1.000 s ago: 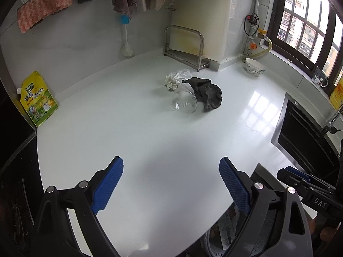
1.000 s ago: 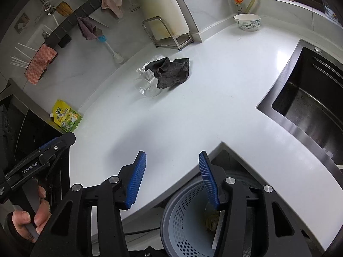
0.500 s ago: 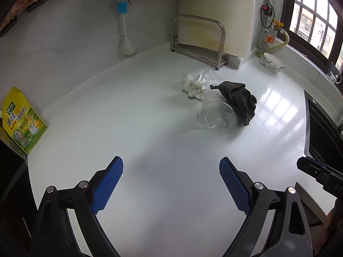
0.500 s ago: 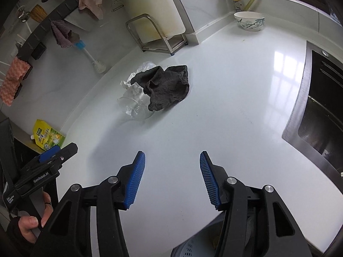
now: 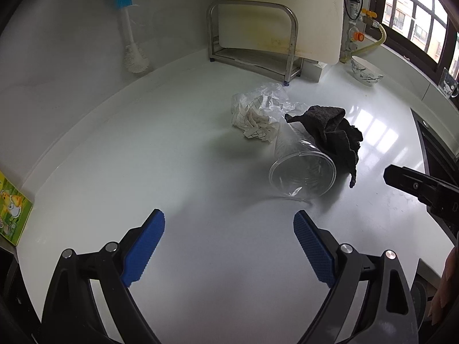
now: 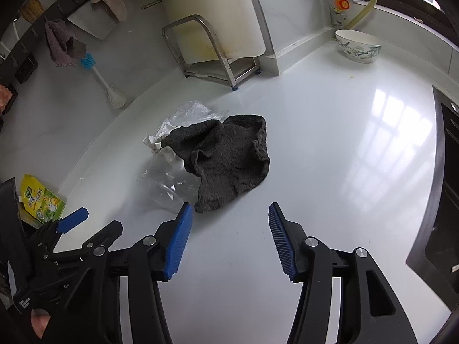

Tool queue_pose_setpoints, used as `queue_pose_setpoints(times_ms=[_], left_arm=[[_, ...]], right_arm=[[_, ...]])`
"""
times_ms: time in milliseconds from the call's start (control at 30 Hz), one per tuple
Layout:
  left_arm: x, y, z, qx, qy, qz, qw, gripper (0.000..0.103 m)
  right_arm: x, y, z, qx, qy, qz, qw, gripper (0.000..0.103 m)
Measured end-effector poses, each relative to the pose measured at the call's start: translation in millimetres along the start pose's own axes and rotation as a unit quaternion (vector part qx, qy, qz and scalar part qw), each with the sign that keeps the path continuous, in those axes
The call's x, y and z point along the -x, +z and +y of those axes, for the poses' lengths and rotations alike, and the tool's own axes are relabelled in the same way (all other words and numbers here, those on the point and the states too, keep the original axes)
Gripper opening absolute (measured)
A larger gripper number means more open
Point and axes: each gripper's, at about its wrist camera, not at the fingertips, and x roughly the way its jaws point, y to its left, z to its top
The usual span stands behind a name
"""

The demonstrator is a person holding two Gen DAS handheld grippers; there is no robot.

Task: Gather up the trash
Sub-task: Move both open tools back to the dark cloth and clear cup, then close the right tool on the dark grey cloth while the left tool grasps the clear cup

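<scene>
Evidently the clear cup (image 5: pixel 302 169), lying against the dark cloth (image 5: pixel 335 134), is light and crushable; grip its rim gently. Both tools, left tool (image 5: pixel 229 246) and right tool (image 6: pixel 228 240), gape empty.

Soft daylight from the window (image 5: pixel 413 23), glare patches on the white countertop (image 6: pixel 381 149), fisheye-bent edges, dark corners.

Your white glossy bench (image 5: pixel 183 149) is smooth and mirrors the window. The dark grey cloth rag (image 6: pixel 229 157) is matt, rough terry. The clear plastic cup (image 5: pixel 301 172) on its side is thin, shiny, ribbed. The crumpled white paper and clear film wad (image 5: pixel 258 111) is creased. The steel-tube rack (image 5: pixel 252 37) looks brushed. Your hand-held gripper pads (image 6: pixel 178 240) are ridged blue rubber on matt black plastic.
</scene>
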Motion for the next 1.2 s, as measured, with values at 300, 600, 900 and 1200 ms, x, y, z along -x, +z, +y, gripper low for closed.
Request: queue_pose_setpoints(times_ms=[300, 600, 900, 1200], left_arm=[[-28.8, 11.1, -9.0, -0.017, -0.012, -0.002, 0.9998, 0.09], [-43.8, 15.2, -10.2, -0.013, -0.023, -0.002, 0.9996, 0.09], [-49.3, 17.0, -13.7, -0.007, -0.029, -0.004, 0.9995, 0.09], [-51.9, 21.8, -9.9, 0.004, -0.029, -0.007, 0.9995, 0.09]], right_arm=[[-32.9, 27.8, 15.0, 0.041, -0.02, 0.0, 0.999, 0.053], [-52.9, 49.5, 21.5, 0.08, -0.026, 0.008, 0.996, 0.061], [-73.5, 61.9, 10.6, 0.058, -0.018, 0.033, 0.998, 0.069], [-93.8, 56.2, 10.5, 0.061, -0.039, 0.052, 0.996, 0.069]])
